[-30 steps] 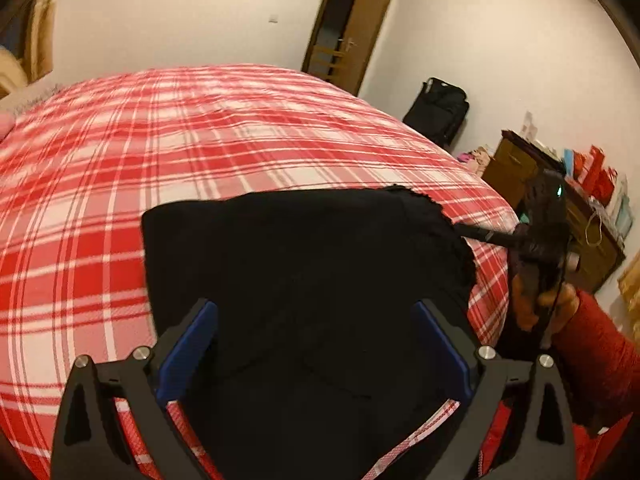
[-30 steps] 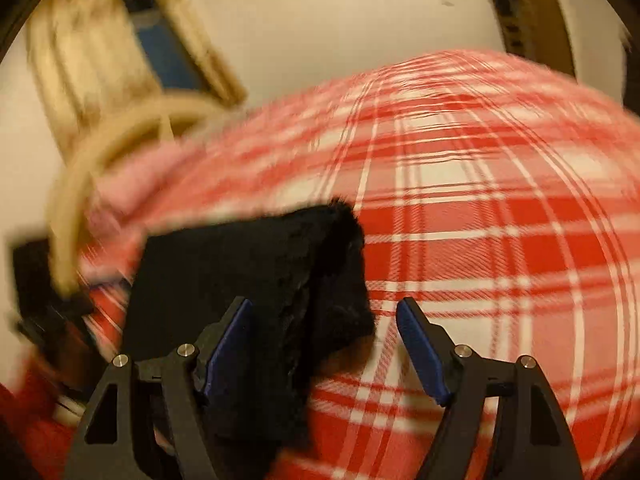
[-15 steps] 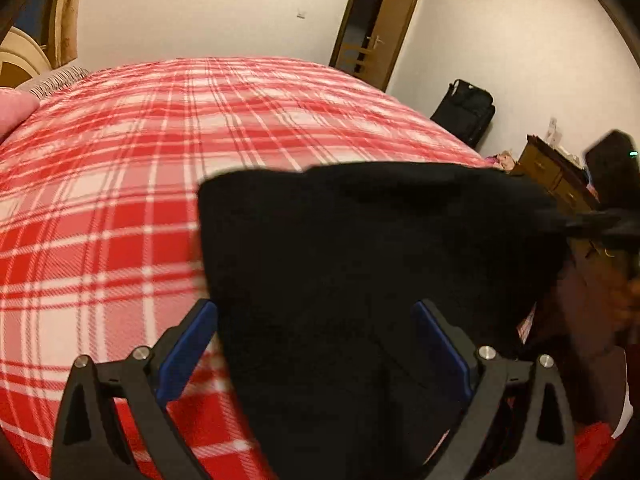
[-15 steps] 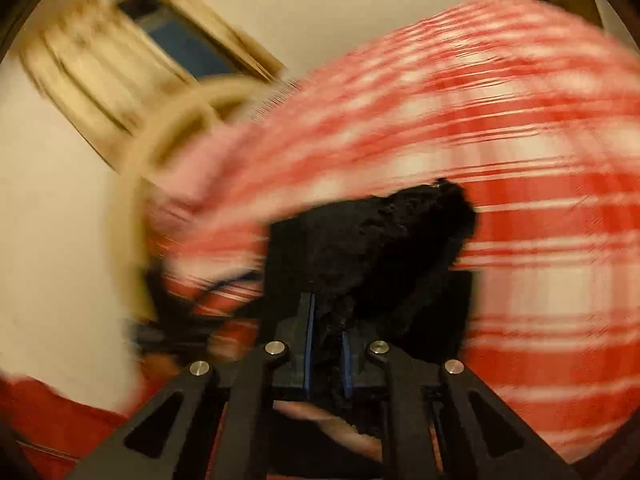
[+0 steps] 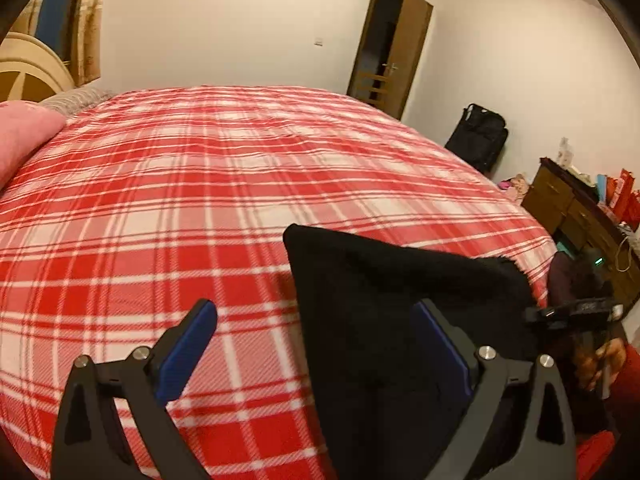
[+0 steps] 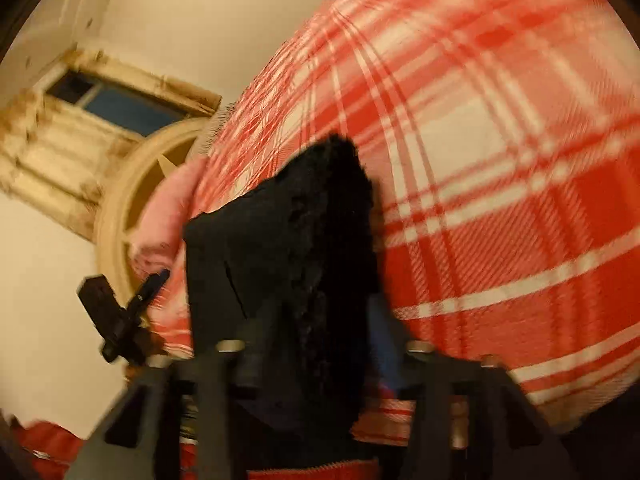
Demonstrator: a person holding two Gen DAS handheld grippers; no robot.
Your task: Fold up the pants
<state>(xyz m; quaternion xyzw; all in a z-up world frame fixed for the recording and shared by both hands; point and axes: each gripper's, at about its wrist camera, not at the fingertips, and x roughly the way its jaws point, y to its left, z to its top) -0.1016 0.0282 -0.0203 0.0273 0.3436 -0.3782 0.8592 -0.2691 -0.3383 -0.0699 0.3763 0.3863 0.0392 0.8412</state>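
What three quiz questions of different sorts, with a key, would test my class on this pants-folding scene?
1. True or false: the left gripper has its jaws open.
2. The black fabric pants rest on: A) a red-and-white plaid bedspread; B) a bare wooden floor; C) a grey metal table.
3. Fill in: the brown wooden door in the far corner stands ____.

Key: 1 true; 2 A; 3 open.

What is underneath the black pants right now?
The red plaid bedspread shows all around the black pants, and runs beneath them. Whatever lies directly under the fabric is covered.
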